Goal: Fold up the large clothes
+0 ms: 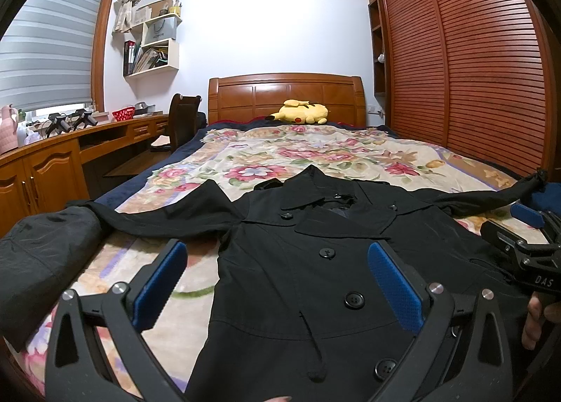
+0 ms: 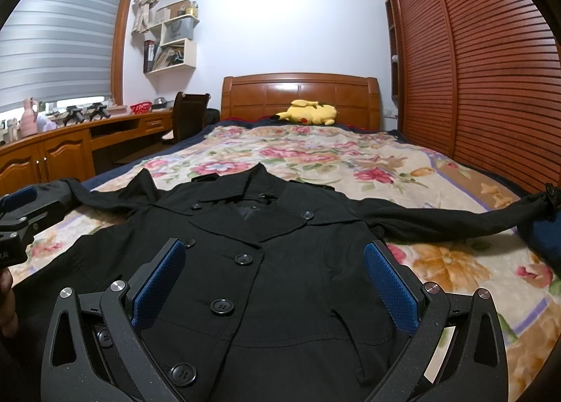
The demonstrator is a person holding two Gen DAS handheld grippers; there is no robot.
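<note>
Coat, black and double-breasted, lies flat with sleeves outstretched; our left gripper and right gripper hover, jaws spread.

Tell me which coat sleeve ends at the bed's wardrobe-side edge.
The right-hand sleeve of the black coat: its strapped cuff reaches the wardrobe-side edge, while the other sleeve stretches toward the desk side.

Coat on bed; plush behind
</note>
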